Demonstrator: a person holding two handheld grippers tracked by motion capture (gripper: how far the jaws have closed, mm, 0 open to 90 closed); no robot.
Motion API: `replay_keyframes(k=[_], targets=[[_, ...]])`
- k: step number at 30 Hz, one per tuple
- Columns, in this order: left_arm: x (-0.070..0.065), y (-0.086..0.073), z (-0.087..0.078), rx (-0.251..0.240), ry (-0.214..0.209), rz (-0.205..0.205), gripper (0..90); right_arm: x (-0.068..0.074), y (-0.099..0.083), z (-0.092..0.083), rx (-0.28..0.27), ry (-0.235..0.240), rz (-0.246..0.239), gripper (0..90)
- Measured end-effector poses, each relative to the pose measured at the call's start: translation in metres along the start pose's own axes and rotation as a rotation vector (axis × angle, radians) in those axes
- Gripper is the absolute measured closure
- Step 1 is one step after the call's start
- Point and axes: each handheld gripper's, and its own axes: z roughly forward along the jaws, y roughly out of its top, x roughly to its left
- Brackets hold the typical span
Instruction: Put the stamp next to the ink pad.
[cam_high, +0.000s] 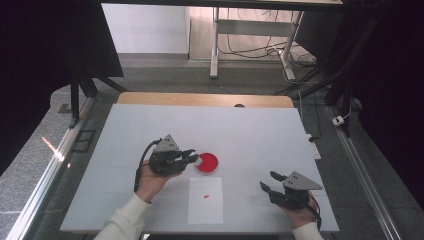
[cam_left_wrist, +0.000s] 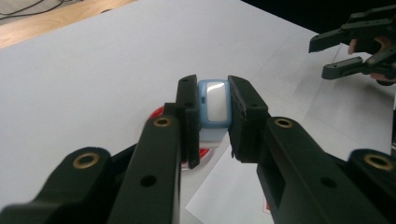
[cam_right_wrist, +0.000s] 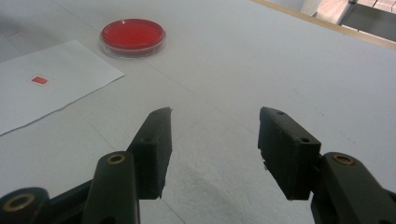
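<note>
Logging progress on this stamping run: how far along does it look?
Done: the white paper sheet bears one small red mark. In hand: the left tool grips a light-blue stamp block over the round red ink dish. The right tool is open, holding nothing. Left: unclear.

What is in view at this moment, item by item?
Stamp: one, light blue with a white face, clamped between the fingers of the left gripper, above the dish.
Dish: one, round, clear with red filling, middle of the table.
Paper sheet: one, white, near table edge, in front of the dish.
Red mark: one, small rectangle, on the paper sheet.
Table: one, white top, wooden far edge.
Left gripper: one, black, beside the dish.
Right gripper: one, black, fingers apart, holding nothing, right of the paper sheet.
Hands: two, cream sleeves, bottom edge.
</note>
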Motion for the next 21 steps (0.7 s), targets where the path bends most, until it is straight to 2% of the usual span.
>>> replay_keyframes(k=[10, 21], targets=[[0.013, -0.005, 0.011, 0.050, 0.089, 0.006, 75.0, 0.001, -0.001, 0.004, 0.020, 0.008, -0.004, 44.4], [0.028, -0.012, 0.026, 0.118, 0.153, 0.004, 74.9, 0.001, -0.001, 0.004, 0.017, -0.005, -0.004, 44.5]])
